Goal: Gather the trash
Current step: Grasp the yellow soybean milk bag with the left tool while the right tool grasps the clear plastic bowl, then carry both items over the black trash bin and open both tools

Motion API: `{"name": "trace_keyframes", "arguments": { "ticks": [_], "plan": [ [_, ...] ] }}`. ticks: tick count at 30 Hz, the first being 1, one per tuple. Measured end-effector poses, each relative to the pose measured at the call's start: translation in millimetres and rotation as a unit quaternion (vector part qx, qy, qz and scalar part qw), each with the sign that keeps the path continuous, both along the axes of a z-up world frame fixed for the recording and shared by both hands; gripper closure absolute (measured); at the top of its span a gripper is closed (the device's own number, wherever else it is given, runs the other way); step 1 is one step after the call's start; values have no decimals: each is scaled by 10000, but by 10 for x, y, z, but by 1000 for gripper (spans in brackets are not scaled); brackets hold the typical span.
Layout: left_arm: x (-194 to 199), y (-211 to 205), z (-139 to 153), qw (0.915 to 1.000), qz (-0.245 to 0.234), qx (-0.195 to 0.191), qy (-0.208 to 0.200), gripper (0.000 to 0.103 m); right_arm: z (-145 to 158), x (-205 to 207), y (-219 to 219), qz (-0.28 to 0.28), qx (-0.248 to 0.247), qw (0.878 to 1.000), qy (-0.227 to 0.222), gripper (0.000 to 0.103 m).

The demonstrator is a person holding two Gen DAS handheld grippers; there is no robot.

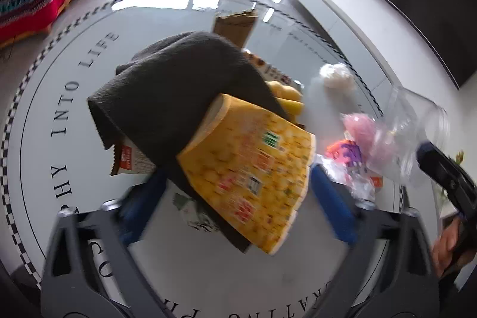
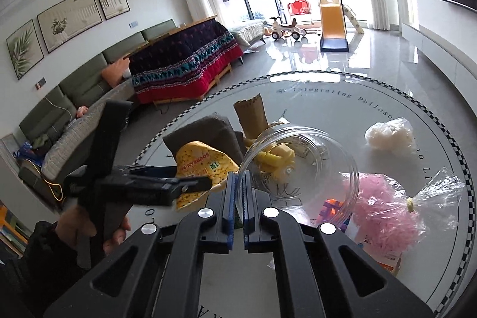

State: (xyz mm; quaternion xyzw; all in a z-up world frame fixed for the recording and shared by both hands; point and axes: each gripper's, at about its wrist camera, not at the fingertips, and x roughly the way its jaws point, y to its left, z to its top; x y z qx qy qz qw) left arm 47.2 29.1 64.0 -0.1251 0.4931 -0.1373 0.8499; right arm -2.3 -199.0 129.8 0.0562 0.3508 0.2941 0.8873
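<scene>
- Right gripper (image 2: 238, 198): pads pressed nearly together, pinching the rim wall of the clear jar (image 2: 298, 163). A rim grip leaves the mouth free.
- Jar is held off the table (image 2: 387, 97) and tilted, with its mouth facing the left gripper. My guess is it serves as the trash bin and is being offered for loading.
- Left gripper (image 1: 238, 201): fingers spread wide, one on each side of the yellow packet (image 1: 247, 169). I see no pinch. The view is motion-blurred, so I can't tell whether they touch it.
- Yellow packet lies tilted on the pile, partly under the dark cloth (image 1: 179, 91). It is the nearest loose trash and probably the next pick.
- The cloth is draped over the heap and also covers a red-white wrapper (image 1: 128, 157). It may drag along if the packet is pulled.
- Other trash on the table:
  - banana peel (image 2: 277, 157), seen through the jar
  - brown paper bag (image 2: 250, 112), standing behind the pile
  - white wad (image 2: 387, 136), apart on the right
  - tied bag of pink shreds (image 2: 387, 213), near the jar
  - orange-purple scrap (image 2: 334, 207), beside the pink shreds
- Jar looks empty; the peel is behind it, not inside. Collection is hardly begun.
- Risk: the packet looks wider than the jar mouth and may need crumpling first.
</scene>
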Motion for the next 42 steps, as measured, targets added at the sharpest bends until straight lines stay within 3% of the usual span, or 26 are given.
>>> {"name": "trace_keyframes", "arguments": {
  "ticks": [2,6,8,10,19,26,33,42],
  "plan": [
    [34,21,-15,9999,-4,-133,49,41,14,-6,4,20,-20,10000,-20,98],
    [54,-12,42,9998,-59,50,-196,48,14,-19,39,12,-38,10000,-19,98],
    [25,41,88,9994,40,-144,-315,62,17,-35,45,-19,-31,10000,-24,98],
    [-55,103,158,9971,68,-514,-563,66,24,-47,50,-41,-34,10000,-47,98],
    [-561,149,421,9923,139,-347,-1180,66,126,-225,199,57,-75,9999,-88,98],
    [-1138,480,538,9888,477,-110,-1409,66,210,-549,669,440,-187,9987,-171,98],
    [-1922,1087,528,9819,1176,42,-1481,66,194,-928,1350,1037,-364,9938,-189,98],
    [-3082,1855,339,9643,2249,302,-1366,66,4,-1566,2427,2274,-471,9727,-6,98]
  ]
}}
